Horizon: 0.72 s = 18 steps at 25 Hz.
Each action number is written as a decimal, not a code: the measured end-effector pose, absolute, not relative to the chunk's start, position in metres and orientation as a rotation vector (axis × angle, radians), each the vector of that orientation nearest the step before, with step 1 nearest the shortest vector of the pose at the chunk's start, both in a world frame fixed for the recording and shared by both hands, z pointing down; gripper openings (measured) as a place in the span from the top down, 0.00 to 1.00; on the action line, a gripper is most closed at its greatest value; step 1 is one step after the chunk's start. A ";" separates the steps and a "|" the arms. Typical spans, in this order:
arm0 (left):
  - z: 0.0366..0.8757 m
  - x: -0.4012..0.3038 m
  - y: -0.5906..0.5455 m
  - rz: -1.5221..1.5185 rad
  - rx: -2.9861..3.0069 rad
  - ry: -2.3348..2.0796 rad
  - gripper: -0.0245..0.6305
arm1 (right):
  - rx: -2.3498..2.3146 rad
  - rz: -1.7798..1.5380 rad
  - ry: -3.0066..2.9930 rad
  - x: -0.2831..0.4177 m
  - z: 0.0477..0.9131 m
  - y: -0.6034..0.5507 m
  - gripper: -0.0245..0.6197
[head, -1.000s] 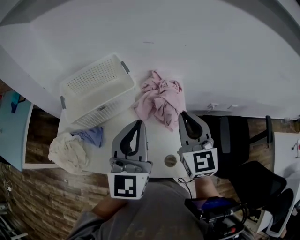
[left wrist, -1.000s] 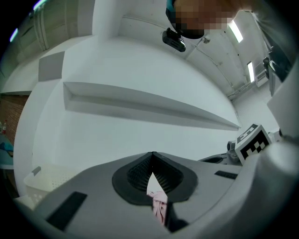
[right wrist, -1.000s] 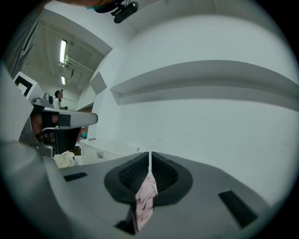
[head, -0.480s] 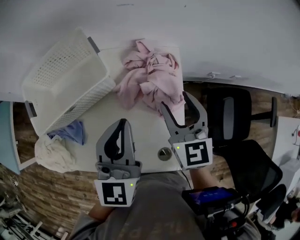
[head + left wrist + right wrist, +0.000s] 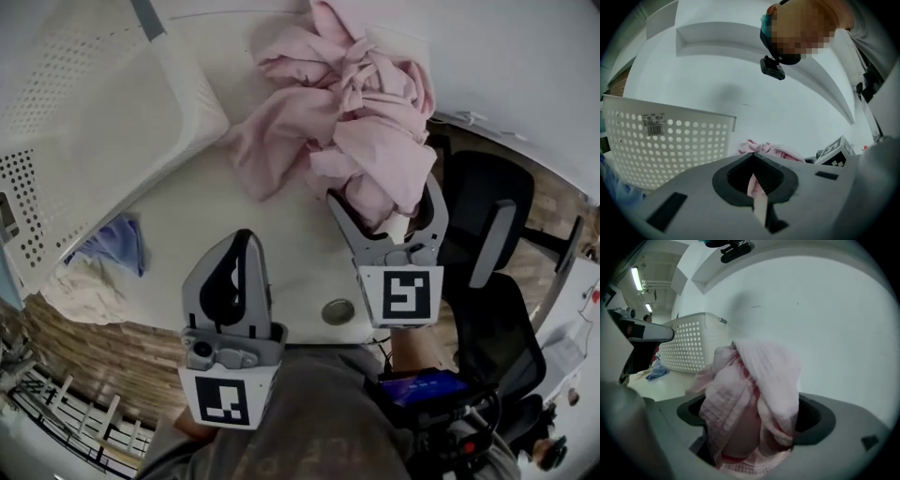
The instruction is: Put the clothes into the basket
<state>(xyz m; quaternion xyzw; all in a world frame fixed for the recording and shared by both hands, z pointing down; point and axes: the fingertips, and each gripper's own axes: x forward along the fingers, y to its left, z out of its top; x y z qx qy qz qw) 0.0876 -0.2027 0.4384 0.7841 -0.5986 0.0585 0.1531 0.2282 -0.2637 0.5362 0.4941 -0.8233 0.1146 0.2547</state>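
A crumpled pink garment [image 5: 342, 103] lies on the white table [image 5: 281, 253], to the right of the white perforated basket [image 5: 178, 112]. My right gripper [image 5: 384, 202] is at the garment's near edge. Its jaws are opening wide, with a fold of pink cloth [image 5: 759, 380] lying between them and no pad pressing on it. My left gripper [image 5: 242, 239] hovers shut and empty over the near table. In its own view the basket [image 5: 665, 145] stands to the left and the pink garment [image 5: 764, 149] lies ahead. A blue cloth [image 5: 117, 244] and a cream cloth [image 5: 80, 286] lie near the basket's near corner.
A round cable hole [image 5: 337, 311] sits in the table near its front edge. A dark office chair [image 5: 487, 244] stands just right of the table. A white wall runs behind the table. The person's torso fills the bottom of the head view.
The head view has dropped closer to the table. My right gripper went from shut to wide open and moved forward onto the pink garment's edge. The left gripper stayed shut.
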 end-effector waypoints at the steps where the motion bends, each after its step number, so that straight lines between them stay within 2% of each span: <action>1: 0.442 0.087 -0.203 0.166 2.241 -1.716 0.95 | 1.343 0.334 -2.226 0.229 0.542 -0.265 0.16; 9: 0.453 0.084 -0.204 0.176 2.184 -1.765 0.95 | 1.317 0.446 -2.239 0.229 0.566 -0.268 0.18; 13: 0.448 0.080 -0.203 0.169 2.169 -1.802 0.95 | 1.287 0.460 -2.239 0.227 0.571 -0.268 0.32; 16: 0.440 0.077 -0.197 0.159 2.168 -1.831 0.95 | 1.302 0.452 -2.224 0.228 0.568 -0.265 0.53; 18: 0.433 0.073 -0.193 0.150 2.167 -1.849 0.95 | 1.332 0.439 -2.214 0.230 0.563 -0.262 0.62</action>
